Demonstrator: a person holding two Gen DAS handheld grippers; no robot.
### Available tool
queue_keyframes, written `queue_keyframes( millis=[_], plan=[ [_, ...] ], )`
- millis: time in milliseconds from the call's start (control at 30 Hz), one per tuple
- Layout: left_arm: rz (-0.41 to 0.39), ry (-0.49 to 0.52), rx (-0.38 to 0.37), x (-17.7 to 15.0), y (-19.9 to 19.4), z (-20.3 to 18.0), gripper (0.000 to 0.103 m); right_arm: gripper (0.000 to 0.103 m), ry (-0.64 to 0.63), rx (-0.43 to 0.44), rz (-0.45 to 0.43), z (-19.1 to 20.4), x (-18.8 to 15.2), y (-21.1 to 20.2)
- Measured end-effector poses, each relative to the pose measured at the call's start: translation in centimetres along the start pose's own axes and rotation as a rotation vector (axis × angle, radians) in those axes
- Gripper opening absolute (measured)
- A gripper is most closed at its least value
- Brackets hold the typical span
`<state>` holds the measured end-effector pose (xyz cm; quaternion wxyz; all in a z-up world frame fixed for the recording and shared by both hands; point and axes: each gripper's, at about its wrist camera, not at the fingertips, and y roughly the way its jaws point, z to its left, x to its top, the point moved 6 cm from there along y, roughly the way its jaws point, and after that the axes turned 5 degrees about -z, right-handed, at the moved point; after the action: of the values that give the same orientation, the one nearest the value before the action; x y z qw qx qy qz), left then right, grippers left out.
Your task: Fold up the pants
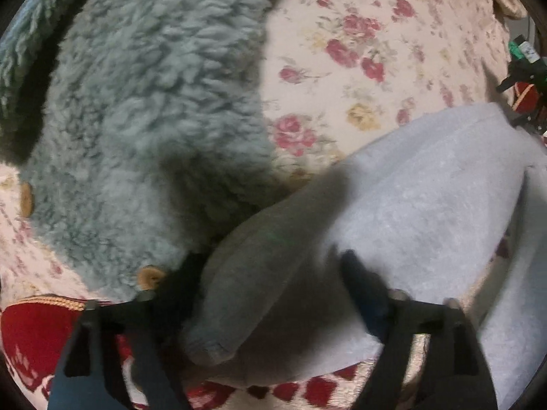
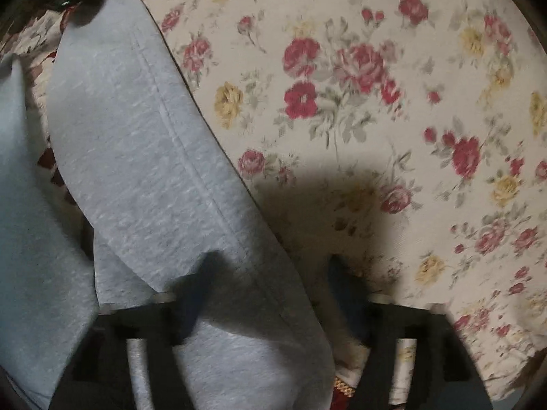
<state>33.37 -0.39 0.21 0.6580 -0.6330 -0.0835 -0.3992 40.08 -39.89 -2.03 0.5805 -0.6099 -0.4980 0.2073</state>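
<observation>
- The grey pants (image 1: pixel 427 205) are lying on a flowered bedspread (image 1: pixel 359 51), bunched and still mostly unfolded, right up against a fluffy teal garment (image 1: pixel 154 102) with wooden buttons (image 1: pixel 149 276).
- The left gripper (image 1: pixel 273 294) is hovering with its jaws spread wide; a rolled end of the pants is sitting between them, but the fingers are not pressing on it.
- The right gripper (image 2: pixel 263 283) is also standing spread, straddling the seamed edge of the pants (image 2: pixel 136 153), one finger (image 2: pixel 198 283) over the cloth and the other over the bare bedspread (image 2: pixel 376 102).
- Neither gripper is pinching anything, as far as I can tell.
- I am judging the task as barely begun: no neat fold is showing, the legs are lying apart, and grasping, aligning and folding are all still waiting.
</observation>
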Motion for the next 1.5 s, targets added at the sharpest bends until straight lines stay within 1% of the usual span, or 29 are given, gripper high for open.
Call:
queue_keyframes(
  millis=[67,133,233,267,300,333,367,433,467,533,567,600,633,667,700,767,833,933,1033,1067,1100,1133,1167,1200,1233,1267,1333,1367,1500],
  plan=[
    [0.02,0.025,0.008,-0.3,0.5,-0.5,0.094,0.077,-0.004,0.08,0.048,-0.2,-0.8,0.7],
    [0.04,0.019,0.017,-0.5,1.5,-0.1,0.094,0.077,0.011,0.112,0.073,-1.2,-1.3,1.6],
    [0.042,0.005,0.009,-0.5,2.3,0.3,0.096,0.076,-0.004,0.119,0.092,-2.1,-0.9,2.0],
    [0.041,0.004,0.003,-0.5,2.4,0.3,0.098,0.074,-0.018,0.102,0.094,-2.2,-1.0,1.8],
    [0.041,0.006,-0.003,-0.2,2.9,0.3,0.102,0.052,-0.039,0.089,0.09,-2.3,-0.3,1.9],
    [0.042,0.014,-0.003,0.0,3.4,0.0,0.103,0.016,-0.061,0.06,0.092,-1.9,-0.4,2.0],
    [0.043,0.03,0.01,-0.1,3.6,-0.2,0.103,0.014,-0.071,0.043,0.108,-1.5,-0.8,2.2],
    [0.038,0.068,0.039,-0.5,3.8,-0.7,0.103,0.013,-0.116,0.015,0.117,-0.4,-1.1,2.4],
    [0.037,0.074,0.038,-0.8,3.8,-0.7,0.102,0.012,-0.133,-0.013,0.114,-0.1,-1.1,2.3],
    [0.024,0.064,0.046,-1.4,3.1,-0.5,0.083,0.01,-0.112,-0.046,0.102,-0.6,-1.2,1.8],
    [0.011,0.041,0.081,-1.4,2.5,0.4,0.057,0.01,-0.103,-0.07,0.091,-1.0,-1.0,1.2],
    [0.0,-0.006,0.072,-1.4,1.7,1.4,0.041,0.01,-0.097,-0.091,0.078,-1.2,-1.0,0.5],
    [-0.008,-0.059,0.019,-1.2,1.1,2.4,0.037,0.009,-0.093,-0.106,0.071,-1.5,-0.9,0.0],
    [-0.016,-0.083,-0.012,-1.4,0.4,2.9,0.029,0.009,-0.09,-0.127,0.06,-1.6,-0.8,-0.8],
    [-0.021,-0.064,0.0,-1.6,0.0,3.2,0.024,0.009,-0.088,-0.141,0.053,-1.6,-0.6,-1.6],
    [-0.011,-0.018,0.024,-1.9,-0.8,2.6,0.02,0.009,-0.08,-0.173,0.027,-1.8,-0.8,-4.0],
    [-0.013,0.007,0.053,-2.0,-1.3,1.6,0.018,0.009,-0.067,-0.196,0.007,-1.8,-0.7,-5.9],
    [-0.052,0.006,0.073,-1.2,-3.4,-0.2,0.017,0.009,-0.061,-0.234,-0.008,-1.0,-1.0,-9.4],
    [-0.097,0.009,0.088,-0.8,-6.1,-1.2,0.017,0.009,-0.064,-0.26,-0.01,-0.1,-1.9,-13.1],
    [-0.113,0.005,0.09,-0.8,-7.3,-1.5,0.017,0.009,-0.058,-0.268,-0.016,0.1,-1.6,-14.0],
    [-0.126,0.004,0.097,-0.8,-8.1,-1.6,0.017,0.009,-0.053,-0.272,-0.02,1.1,-1.6,-15.3],
    [-0.135,0.003,0.104,-0.7,-8.7,-0.4,0.017,0.009,-0.049,-0.278,-0.026,2.0,-0.7,-16.0],
    [-0.146,-0.001,0.114,-1.1,-10.0,0.1,0.017,0.009,-0.045,-0.283,-0.038,2.6,-0.9,-17.3],
    [-0.153,-0.005,0.123,-1.3,-11.1,1.0,0.017,0.009,-0.042,-0.284,-0.046,3.9,-0.2,-16.5],
    [-0.157,-0.005,0.128,-1.0,-12.0,2.7,0.017,0.009,-0.041,-0.286,-0.055,4.9,-0.1,-17.7],
    [-0.162,0.0,0.137,-1.7,-13.3,2.9,0.017,0.009,-0.042,-0.286,-0.058,7.2,-0.2,-16.1],
    [-0.172,0.005,0.153,-3.1,-16.0,3.8,0.017,0.009,-0.054,-0.282,-0.066,9.0,-0.3,-17.7],
    [-0.176,0.002,0.154,-3.7,-16.9,3.8,0.017,0.009,-0.059,-0.279,-0.072,9.8,-0.3,-16.9],
    [-0.187,-0.019,0.144,-6.5,-20.1,4.3,0.017,0.009,-0.06,-0.263,-0.087,13.5,-1.6,-17.9]
  ],
)
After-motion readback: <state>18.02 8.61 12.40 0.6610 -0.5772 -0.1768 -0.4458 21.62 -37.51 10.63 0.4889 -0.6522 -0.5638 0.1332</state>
